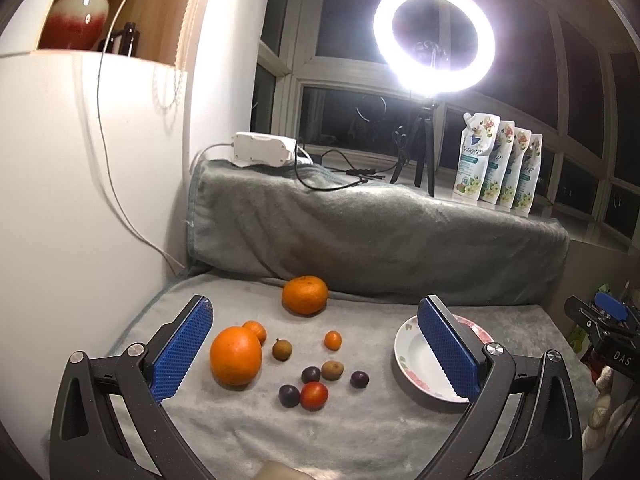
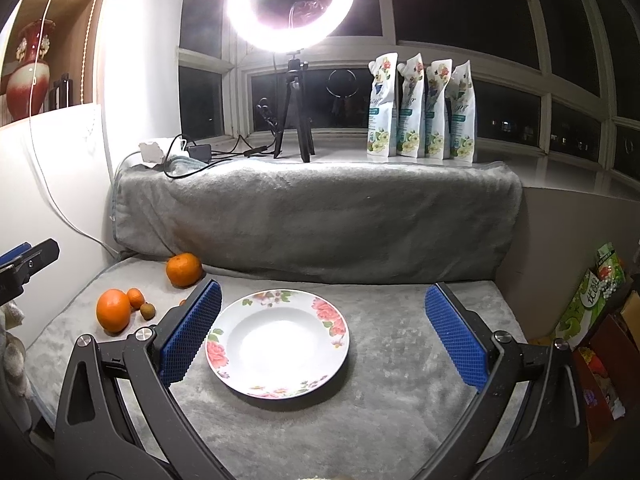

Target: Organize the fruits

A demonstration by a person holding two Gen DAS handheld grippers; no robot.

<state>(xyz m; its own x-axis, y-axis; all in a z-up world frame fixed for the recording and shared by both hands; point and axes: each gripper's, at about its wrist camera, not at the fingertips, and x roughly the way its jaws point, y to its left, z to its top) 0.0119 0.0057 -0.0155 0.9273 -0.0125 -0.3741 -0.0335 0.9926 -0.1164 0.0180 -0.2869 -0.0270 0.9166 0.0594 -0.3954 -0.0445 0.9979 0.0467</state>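
Fruit lies loose on a grey blanket: a big orange (image 1: 236, 355), a mandarin (image 1: 305, 295) at the back, two kumquats (image 1: 333, 339), a longan (image 1: 282, 349), a kiwi berry (image 1: 332, 369), dark plums (image 1: 289, 395) and a red tomato (image 1: 314, 395). A flowered white plate (image 2: 276, 338) stands empty to the right; it also shows in the left wrist view (image 1: 412, 360). My left gripper (image 1: 316, 348) is open above the fruit. My right gripper (image 2: 322, 336) is open above the plate. The orange (image 2: 113, 310) and mandarin (image 2: 183, 269) show left in the right wrist view.
A blanket-covered ledge (image 1: 360, 228) rises behind. On it stand a ring light on a tripod (image 2: 294, 112), a power strip with cables (image 1: 264, 149) and several refill pouches (image 2: 422, 110). A white wall (image 1: 80, 180) is left. Boxes and bags (image 2: 596, 320) sit right.
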